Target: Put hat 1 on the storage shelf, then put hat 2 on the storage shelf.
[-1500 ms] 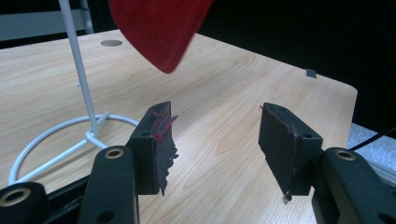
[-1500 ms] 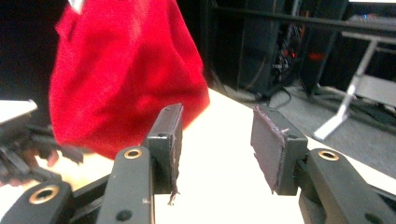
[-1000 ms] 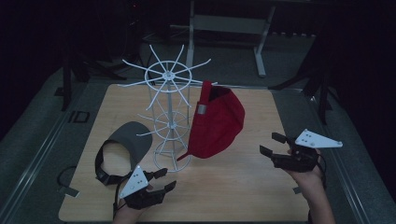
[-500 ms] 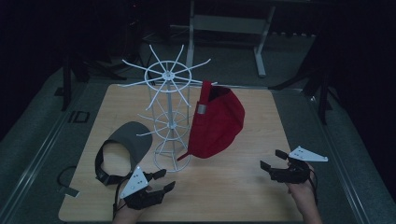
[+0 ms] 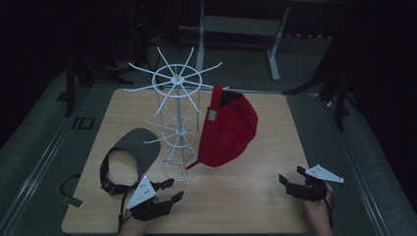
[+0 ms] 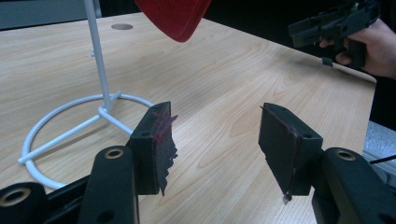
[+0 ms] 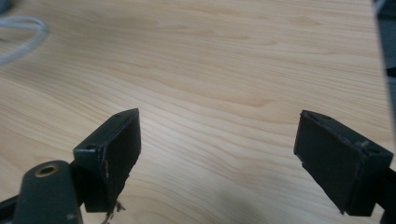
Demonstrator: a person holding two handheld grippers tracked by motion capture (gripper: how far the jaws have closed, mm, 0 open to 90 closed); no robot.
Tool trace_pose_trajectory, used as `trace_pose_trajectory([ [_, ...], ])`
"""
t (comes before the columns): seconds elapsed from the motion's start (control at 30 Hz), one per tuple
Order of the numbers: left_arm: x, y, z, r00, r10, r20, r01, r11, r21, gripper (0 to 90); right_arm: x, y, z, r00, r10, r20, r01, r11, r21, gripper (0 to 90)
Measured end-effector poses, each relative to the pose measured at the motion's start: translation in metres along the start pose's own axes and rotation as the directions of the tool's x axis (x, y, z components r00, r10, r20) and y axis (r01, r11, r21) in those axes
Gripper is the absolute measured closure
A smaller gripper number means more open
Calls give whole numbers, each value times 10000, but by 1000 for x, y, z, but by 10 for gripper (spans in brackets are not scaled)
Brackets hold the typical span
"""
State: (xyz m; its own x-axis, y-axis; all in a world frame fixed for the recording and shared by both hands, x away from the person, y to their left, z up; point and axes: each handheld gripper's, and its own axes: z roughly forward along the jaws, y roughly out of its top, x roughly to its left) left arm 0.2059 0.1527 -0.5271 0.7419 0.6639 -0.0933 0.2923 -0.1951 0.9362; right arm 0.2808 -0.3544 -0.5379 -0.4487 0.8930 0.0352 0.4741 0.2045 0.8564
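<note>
Presently: no legible writing on any item. Tabletop point(image 5: 255, 196), light wood grain, in a dark room with grey floor. White wire rack point(image 5: 178, 123) at centre, red cap point(image 5: 228, 130) hanging on it, grey visor point(image 5: 133, 152) lying beside. Left gripper point(image 5: 169, 191) and right gripper point(image 5: 290, 178) near the front edge, fingers wide, empty.

The table point(image 5: 275, 196) has a pale wood-grain top, smooth with a soft sheen. The rack point(image 5: 178, 123) is thin white-coated metal wire, faintly glossy. The red cap point(image 5: 228, 130) looks like matt woven cloth; the grey visor point(image 5: 140, 147) near the table's front left corner looks matt too. The left gripper point(image 6: 215, 140) has black plastic arms, slightly shiny, with rough matt pads point(image 6: 285, 144) frayed at the edges.
</note>
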Motion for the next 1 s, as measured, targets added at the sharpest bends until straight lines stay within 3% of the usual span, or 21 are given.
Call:
trace_pose_trajectory([
  [0.17, 1, -1, 1, 10000, -52, -33, 52, 10000, 65, 454, -5, -13, -2, 9969, -36, 790, 58, 9996, -274, 141],
  [0.27, 2, -2, 1, 10000, -46, -79, 47, 9999, 96, 454, -6, -18, -5, 9856, -199, 1679, 329, 9967, -747, 137],
  [0.33, 3, -2, 1, 9999, -10, -106, 12, 9999, 142, 454, -9, -19, -6, 9811, -48, 1933, 149, 9986, -511, 137],
  [0.53, 7, -3, 2, 9998, -68, -210, 73, 9997, 222, 454, -10, -20, -4, 9794, 229, 2006, -186, 9996, -231, 135],
  [0.63, 9, -1, 1, 9996, -1, -278, 8, 9996, 274, 454, -14, -22, -7, 9753, 657, 2111, -583, 9975, -409, 123],
  [0.77, 13, 0, -4, 9989, -170, -439, 183, 9994, 289, 454, -19, -22, -8, 9749, 1162, 1900, -1088, 9929, -490, 122],
  [0.87, 15, 1, -9, 9977, -152, -662, 173, 9993, 319, 454, -18, -23, -5, 9751, 1035, 1960, -995, 9946, -298, 122],
  [1.0, 20, 2, -21, 9913, -132, -1306, 163, 9996, 229, 452, -18, -23, -5, 9776, 994, 1853, -970, 9950, -219, 123],
])
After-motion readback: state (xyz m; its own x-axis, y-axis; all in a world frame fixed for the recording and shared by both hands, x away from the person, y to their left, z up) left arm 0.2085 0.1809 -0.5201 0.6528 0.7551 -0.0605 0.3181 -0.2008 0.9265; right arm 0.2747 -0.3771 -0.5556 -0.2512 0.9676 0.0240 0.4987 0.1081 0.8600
